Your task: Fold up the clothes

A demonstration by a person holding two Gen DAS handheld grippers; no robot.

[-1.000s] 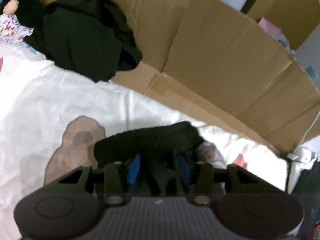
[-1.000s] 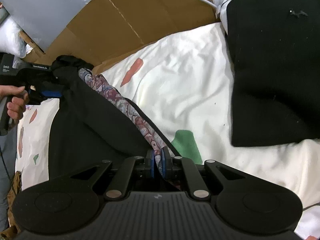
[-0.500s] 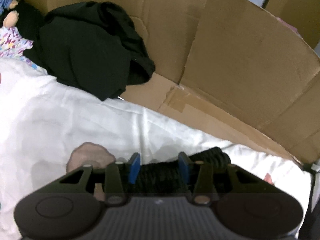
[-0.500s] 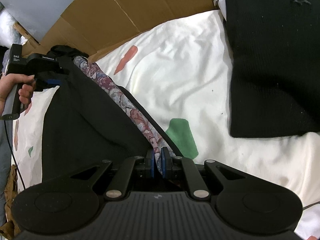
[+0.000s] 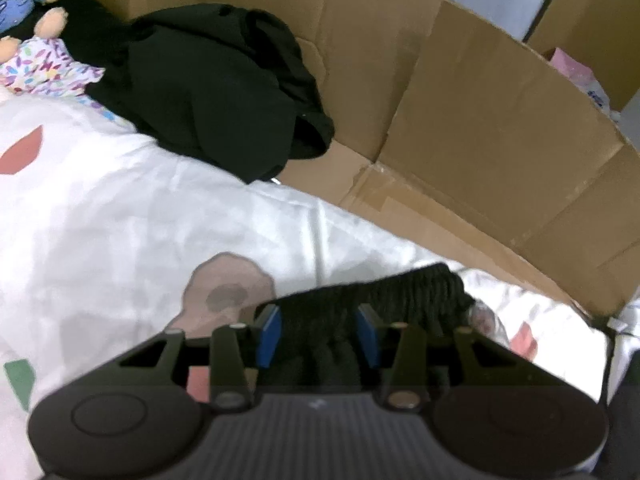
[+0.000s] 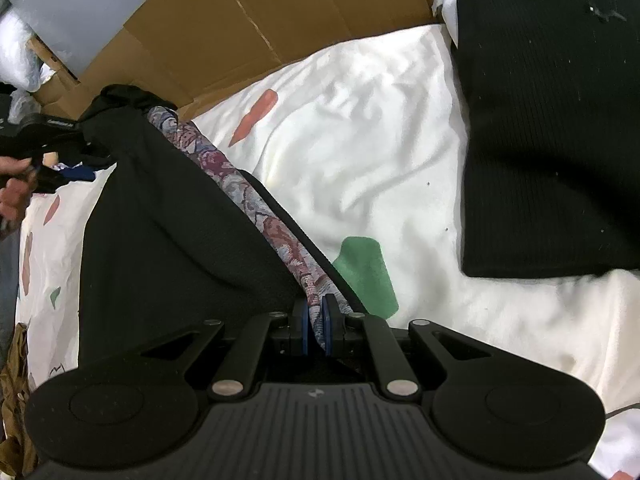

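A: Biggest first. White sheet (image 6: 360, 128) with coloured shapes runs under and ahead of both grippers. Cardboard (image 5: 480, 120) stands beyond the left gripper, walling the sheet's far edge.

B: Garments?

A: Folded black knit (image 6: 552, 120) lies flat on the sheet, ahead and right of the right gripper, well apart from it. Black heap (image 5: 216, 92) sits ahead and left of the left gripper, against the cardboard. A doll in a confetti dress (image 5: 44, 68) lies just left of that heap.

B: The task piece?

A: Black garment (image 6: 160, 248) with a patterned lining edge (image 6: 248, 188), stretched between the two grippers, hanging ahead and left of the right one.

B: Right gripper (image 6: 316, 326)?

A: Clenched tight on the patterned edge, pads nearly meeting, cloth pinched between.

B: Left gripper (image 5: 318, 334)?

A: Jaws partway apart around the garment's bunched black ribbed band, blue pads (image 5: 269, 334) pressing its sides. Grasping it. In the right view a hand (image 6: 14, 188) holds that gripper at far left.
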